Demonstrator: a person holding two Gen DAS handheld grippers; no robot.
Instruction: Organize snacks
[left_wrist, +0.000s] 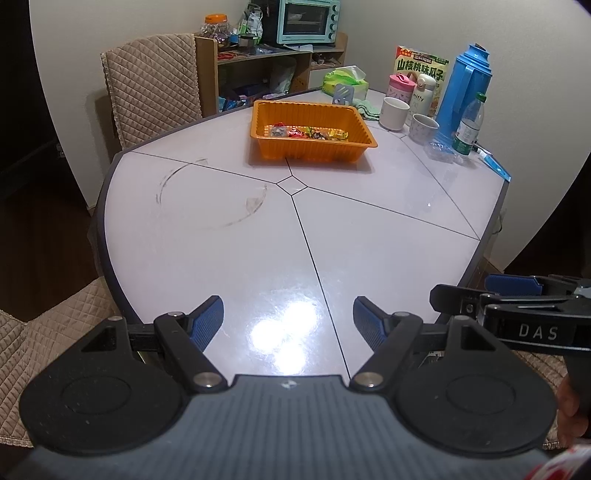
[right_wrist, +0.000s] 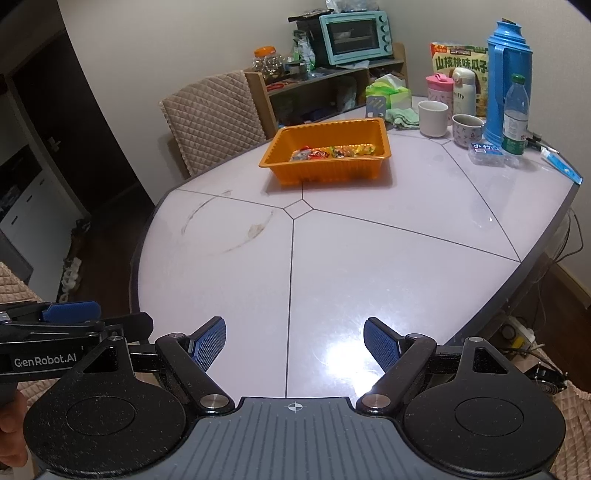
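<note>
Snacks (left_wrist: 308, 133) lie in a loose row along the near inside wall of the orange tray (left_wrist: 258, 122), which sits in the upper middle of the left wrist view and just above centre in the right wrist view, on the far half of the pale table (left_wrist: 221, 258); no loose packet shows on the bare tabletop nearer the cameras. Small wrapped pieces in red, yellow and silver are all that can be made out (their kinds are too small to tell). They look light and crinkly, so the wrappers would likely slip or crumple under a hard squeeze; a gentle pinch across the middle of one packet, rather than at a twisted end, seems the safer hold. The tray appears thin, ribbed plastic, probably light and a little flexible; its rim at a long side would be the place to take it, though it may slide on the glossy surface.

The left gripper (left_wrist: 288, 319) hovers low in the frame over the near edge of the table with its blue pads spread wide and nothing between them; the right gripper (right_wrist: 294, 341) does the same in its own view, wide apart and empty. Both are well apart from the tray.
</note>
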